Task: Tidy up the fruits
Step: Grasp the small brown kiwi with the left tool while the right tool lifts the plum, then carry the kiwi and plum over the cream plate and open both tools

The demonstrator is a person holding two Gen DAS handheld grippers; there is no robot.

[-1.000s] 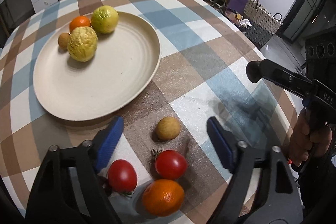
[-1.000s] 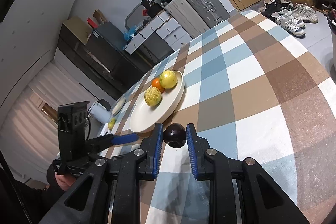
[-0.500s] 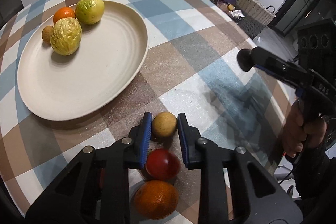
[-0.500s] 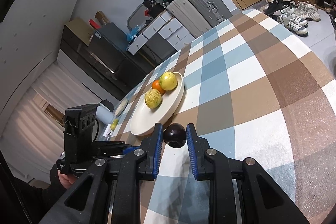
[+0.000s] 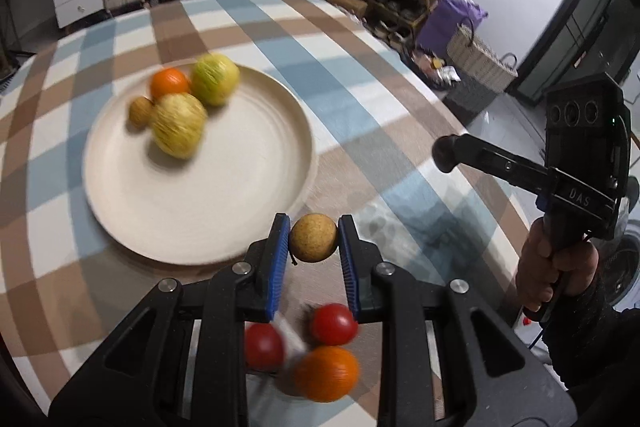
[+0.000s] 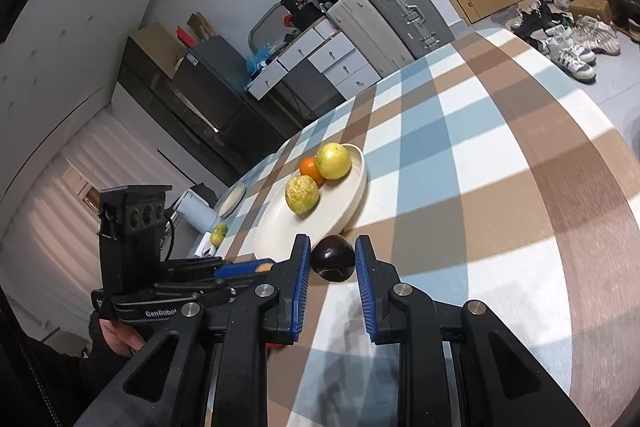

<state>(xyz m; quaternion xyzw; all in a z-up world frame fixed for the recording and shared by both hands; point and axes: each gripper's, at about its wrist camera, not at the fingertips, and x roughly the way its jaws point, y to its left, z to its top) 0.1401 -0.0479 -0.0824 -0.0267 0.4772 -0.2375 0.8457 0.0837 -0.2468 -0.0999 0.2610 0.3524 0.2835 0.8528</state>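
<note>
Your left gripper (image 5: 313, 241) fingers clamp the small round tan fruit (image 5: 313, 237), just short of the round cream plate (image 5: 256, 211) rim; right gripper (image 6: 332, 265) fingers clamp the dark purple round fruit (image 6: 333, 263), equally near.

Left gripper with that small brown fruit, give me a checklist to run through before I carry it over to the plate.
1. Grip: the left gripper is shut on the small brown fruit, pads on both sides. Ok.
2. Lifted off the tablecloth: cannot tell, the view is blurred.
3. Landing space: the plate is bare on its near half; four fruits sit at the far side. Ok.
4. Path: the plate rim lies just ahead, nothing between. Ok.
5. Right gripper clear of the way: it holds a dark fruit near the plate's edge. Cannot tell.
</note>
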